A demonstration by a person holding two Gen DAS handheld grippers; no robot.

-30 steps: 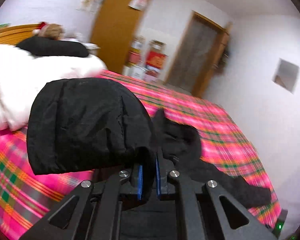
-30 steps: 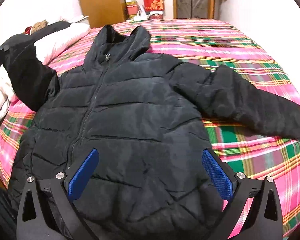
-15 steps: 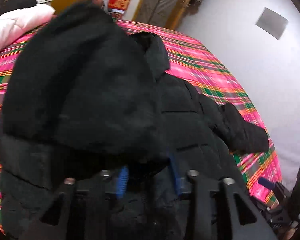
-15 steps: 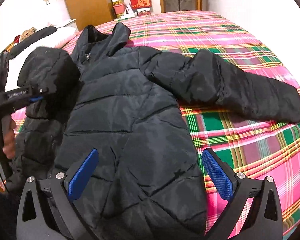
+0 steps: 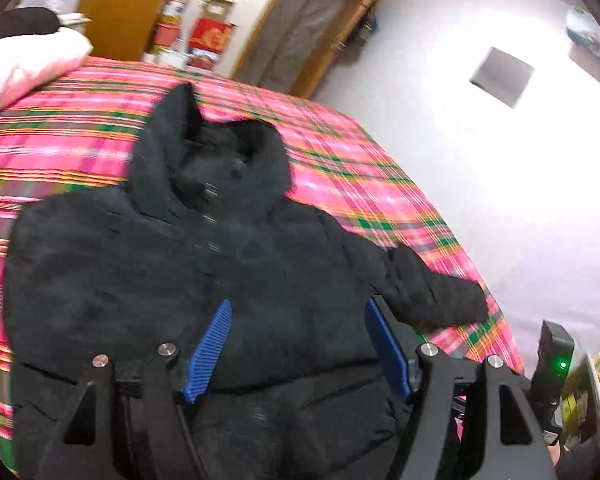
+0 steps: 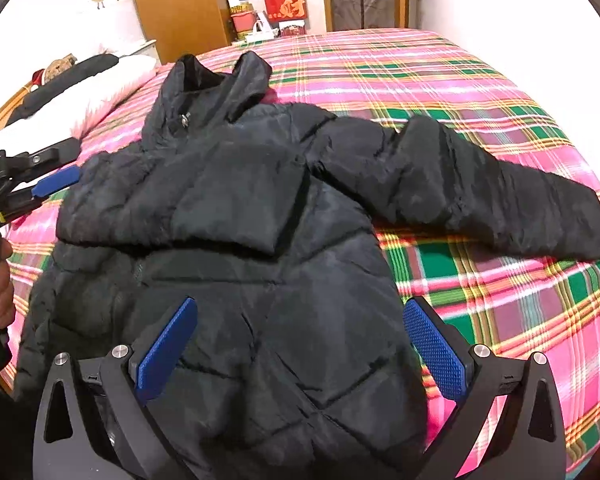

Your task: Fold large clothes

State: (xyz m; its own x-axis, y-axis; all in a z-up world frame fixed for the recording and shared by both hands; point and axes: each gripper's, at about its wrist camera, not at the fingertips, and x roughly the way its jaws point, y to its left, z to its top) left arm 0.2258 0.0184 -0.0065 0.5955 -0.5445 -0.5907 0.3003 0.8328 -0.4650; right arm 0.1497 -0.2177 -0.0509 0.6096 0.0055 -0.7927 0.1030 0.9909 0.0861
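A black puffer jacket [image 6: 260, 208] lies front up on the bed, collar toward the far side; it also shows in the left wrist view [image 5: 204, 264]. Its left sleeve [image 6: 172, 200] is folded across the chest. Its right sleeve [image 6: 500, 196] lies stretched out to the right. My left gripper [image 5: 300, 344] is open and empty above the jacket's body; it also shows at the left edge of the right wrist view [image 6: 44, 184]. My right gripper [image 6: 300, 344] is open and empty over the jacket's hem.
The bed has a pink, green and yellow plaid cover [image 6: 500, 300]. White bedding with a dark garment [image 6: 80, 88] lies at the head end on the left. Boxes [image 6: 284, 4] and a wooden door [image 6: 180, 4] stand beyond the bed. A white wall [image 5: 500, 160] runs along the right.
My left gripper carried the left sleeve over the chest, opened and let it go; the sleeve now lies folded on the jacket. The right gripper stayed open over the hem.
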